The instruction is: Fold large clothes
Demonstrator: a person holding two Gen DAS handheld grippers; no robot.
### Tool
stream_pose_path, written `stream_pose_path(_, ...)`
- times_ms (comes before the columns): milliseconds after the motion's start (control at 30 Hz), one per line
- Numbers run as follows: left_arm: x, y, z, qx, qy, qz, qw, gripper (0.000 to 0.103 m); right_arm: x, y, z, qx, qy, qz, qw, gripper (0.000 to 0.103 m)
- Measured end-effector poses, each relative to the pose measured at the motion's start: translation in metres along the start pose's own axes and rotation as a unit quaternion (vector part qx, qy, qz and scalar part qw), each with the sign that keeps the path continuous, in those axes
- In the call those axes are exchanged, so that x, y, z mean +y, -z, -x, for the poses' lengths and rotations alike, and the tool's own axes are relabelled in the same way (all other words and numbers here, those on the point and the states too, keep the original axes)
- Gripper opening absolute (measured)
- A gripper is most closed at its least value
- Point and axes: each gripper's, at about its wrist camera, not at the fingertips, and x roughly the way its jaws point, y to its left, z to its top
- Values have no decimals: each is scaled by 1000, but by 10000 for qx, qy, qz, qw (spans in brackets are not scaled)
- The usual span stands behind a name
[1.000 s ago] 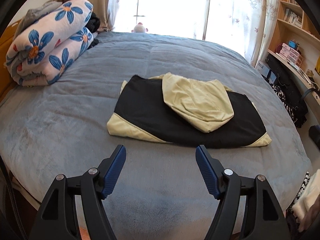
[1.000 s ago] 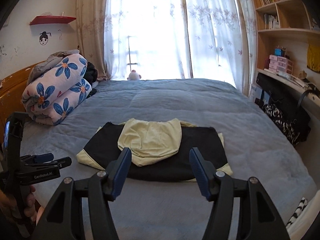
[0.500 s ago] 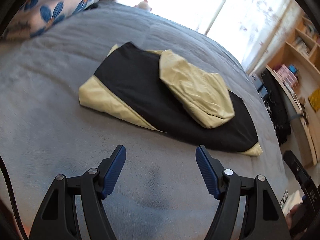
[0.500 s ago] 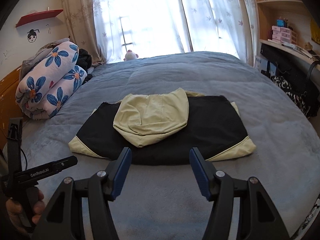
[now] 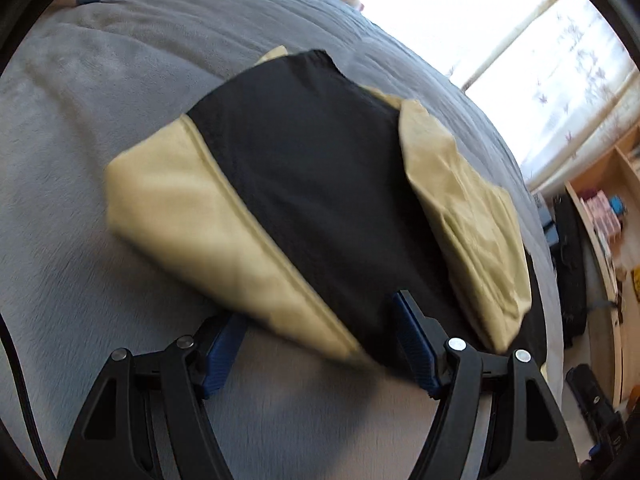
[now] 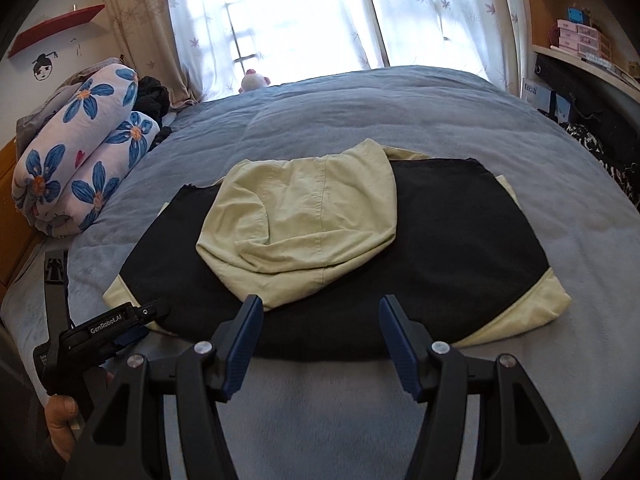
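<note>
Where the near hem of the folded hoodie point(image 6: 440, 248) meets the grey bedcover point(image 6: 328, 412), both tools sit low and spread, with nothing pinched. Seen from the right wrist, the right tool point(image 6: 318, 334) has its blue pads parted over the black edge of the garment, the tip of the left pad just at the point of the pale yellow hood point(image 6: 304, 220), and neither pad presses on cloth. Seen from the left wrist, the left tool point(image 5: 316, 334) straddles the garment's nearest corner: one pad is partly hidden under the pale yellow band, the other stands against the black panel, and the gap between them is wide, so the jaws are open around the fabric rather than clamped. That view is blurred, so I cannot tell whether the pads touch the cloth. Just ahead of the tools the hoodie lies flat as a broad black rectangle with pale yellow wedges at its two near corners, and the creased yellow hood is folded down over the middle of it. To the left of the right tool, a hand point(image 6: 60, 420) grips the handle of the left one. Farther off to the left lies a rolled quilt with blue flowers point(image 6: 80, 168), and beyond the bed hang sheer curtains point(image 6: 440, 12) before a bright window.
</note>
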Motion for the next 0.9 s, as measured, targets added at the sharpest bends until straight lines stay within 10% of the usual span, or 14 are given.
stream_pose_path(233,3,-40,-21,-450,117,375,9982,69,15,-27,-46,-37,28,244,9997,52)
stream_pose_path(367,-1,-56,-24,-817,-14,312,9962,15,26,-48,-75,-13,27,370,9993,32)
stream_pose_path(467,-20,-55,-15,-1108,-84,-72,9938,8,32,-54,-101,104,72,472,9988,13)
stream_pose_path(700,-89,-42,29,-1836,-98,-1295,9744,7,40,-21,-146,671,158,895,9936,10)
stream_pose_path(900,-168,-20,53,-2069,75,-2353,9496,6,0,-21,-110,756,-780,29,9941,10)
